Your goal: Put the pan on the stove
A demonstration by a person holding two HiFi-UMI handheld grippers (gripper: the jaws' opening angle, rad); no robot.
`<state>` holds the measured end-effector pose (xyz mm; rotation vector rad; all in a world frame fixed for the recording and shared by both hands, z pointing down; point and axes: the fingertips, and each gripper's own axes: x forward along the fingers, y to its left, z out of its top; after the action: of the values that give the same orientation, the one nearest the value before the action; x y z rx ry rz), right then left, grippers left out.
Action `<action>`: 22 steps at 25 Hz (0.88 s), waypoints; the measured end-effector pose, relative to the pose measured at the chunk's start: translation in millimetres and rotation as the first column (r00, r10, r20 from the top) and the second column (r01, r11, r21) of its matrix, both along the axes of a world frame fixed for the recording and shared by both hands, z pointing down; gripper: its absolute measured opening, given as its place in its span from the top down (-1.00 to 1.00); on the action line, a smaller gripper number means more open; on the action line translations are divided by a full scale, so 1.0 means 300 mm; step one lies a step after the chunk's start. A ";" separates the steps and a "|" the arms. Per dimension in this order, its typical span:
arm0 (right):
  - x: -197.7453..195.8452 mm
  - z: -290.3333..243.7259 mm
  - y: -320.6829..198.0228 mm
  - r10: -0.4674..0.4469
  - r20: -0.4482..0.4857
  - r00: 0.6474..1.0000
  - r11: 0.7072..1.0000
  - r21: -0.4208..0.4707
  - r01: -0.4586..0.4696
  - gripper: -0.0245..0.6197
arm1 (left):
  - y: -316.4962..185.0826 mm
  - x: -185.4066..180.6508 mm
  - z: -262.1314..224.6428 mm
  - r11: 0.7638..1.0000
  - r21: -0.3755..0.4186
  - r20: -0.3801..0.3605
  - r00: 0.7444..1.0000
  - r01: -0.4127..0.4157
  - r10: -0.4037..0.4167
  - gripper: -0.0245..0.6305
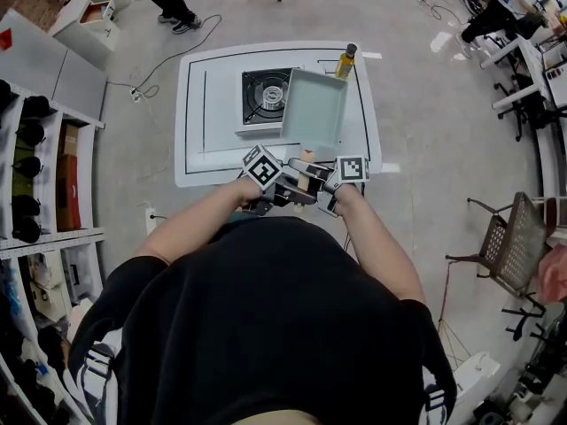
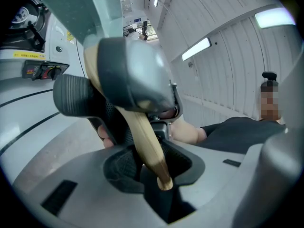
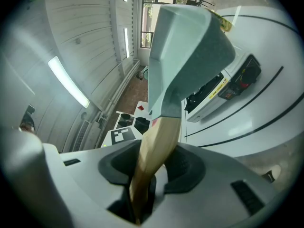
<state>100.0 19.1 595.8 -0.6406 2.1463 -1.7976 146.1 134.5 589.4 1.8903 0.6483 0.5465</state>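
A pale green square pan (image 1: 312,106) hangs over the right part of the black-topped stove (image 1: 262,96) on the white table (image 1: 199,149). Its wooden handle (image 1: 306,182) points back at me, and both grippers are shut on it side by side: the left gripper (image 1: 270,189) from the left, the right gripper (image 1: 321,187) from the right. In the left gripper view the handle (image 2: 147,141) runs up between the left gripper (image 2: 152,172) jaws to the pan (image 2: 80,8). In the right gripper view the handle (image 3: 154,151) sits in the right gripper (image 3: 142,186), with the pan (image 3: 185,46) ahead and the stove (image 3: 223,87) beside it.
A bottle of yellow oil (image 1: 345,61) stands on the table at the pan's far right corner. White shelving with dark items (image 1: 35,175) lines the left side. A metal chair (image 1: 514,242) stands at the right. A cable (image 1: 168,56) trails across the floor behind the table.
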 end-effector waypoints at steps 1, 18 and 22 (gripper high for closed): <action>0.003 -0.001 0.002 -0.001 0.000 1.000 1.000 -0.004 0.001 0.47 | 0.002 0.003 -0.004 1.000 0.001 0.001 1.000 -0.003 0.003 0.57; 0.032 -0.026 -0.027 0.024 -0.012 1.000 0.999 0.033 -0.023 0.47 | -0.018 0.020 -0.022 0.999 -0.031 -0.033 0.999 -0.026 0.024 0.57; 0.027 -0.009 -0.071 0.046 -0.010 0.999 0.999 0.001 -0.046 0.47 | -0.065 0.006 -0.022 0.999 -0.036 -0.042 0.999 -0.030 0.029 0.57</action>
<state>108.2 -2.1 593.0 -0.6949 2.1206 -1.7735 148.0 115.0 582.8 1.8641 0.7094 0.5123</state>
